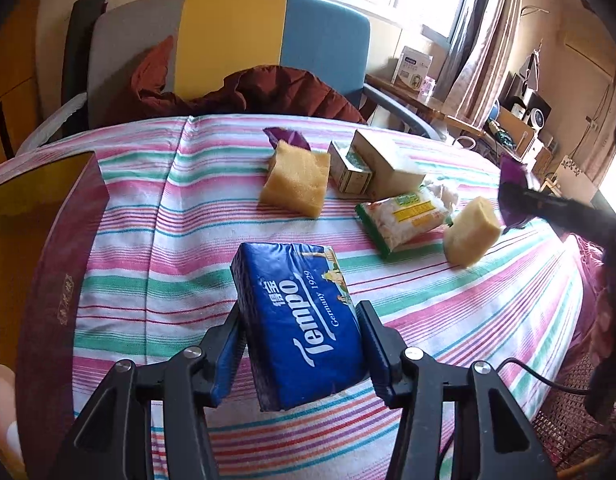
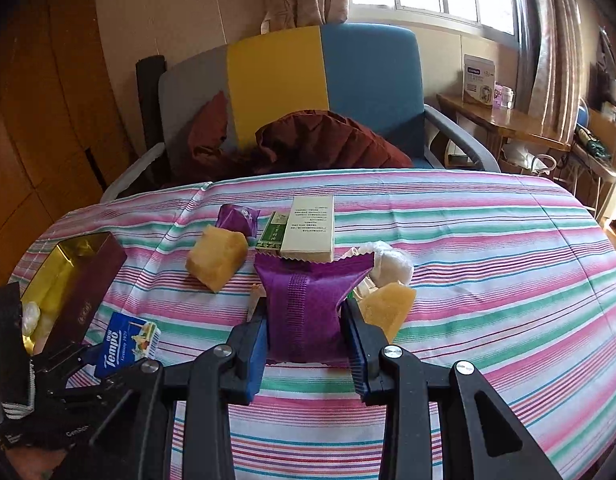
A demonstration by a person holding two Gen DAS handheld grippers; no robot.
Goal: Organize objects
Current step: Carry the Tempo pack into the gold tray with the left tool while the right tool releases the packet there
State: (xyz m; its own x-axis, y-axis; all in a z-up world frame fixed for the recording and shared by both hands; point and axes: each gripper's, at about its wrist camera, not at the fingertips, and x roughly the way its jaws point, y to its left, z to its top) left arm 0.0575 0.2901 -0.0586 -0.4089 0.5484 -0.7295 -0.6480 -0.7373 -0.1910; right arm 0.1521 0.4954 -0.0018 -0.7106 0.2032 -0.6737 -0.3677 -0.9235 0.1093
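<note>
My left gripper (image 1: 300,344) is shut on a blue Tempo tissue pack (image 1: 300,320) and holds it above the striped cloth; the pack also shows in the right wrist view (image 2: 126,340). My right gripper (image 2: 306,336) is shut on a purple snack packet (image 2: 308,304). Two yellow sponges (image 1: 296,180) (image 1: 471,230), a green-edged noodle packet (image 1: 403,216), a beige carton (image 1: 387,160) and a small green box (image 1: 349,164) lie on the cloth. A second purple packet (image 2: 238,218) lies behind the left sponge (image 2: 216,256).
A maroon box with a gold lining (image 2: 80,280) stands open at the left, with pale items inside. A grey, yellow and blue armchair (image 2: 319,80) with a dark red jacket stands behind the table. A wooden side table (image 2: 503,120) is at the right.
</note>
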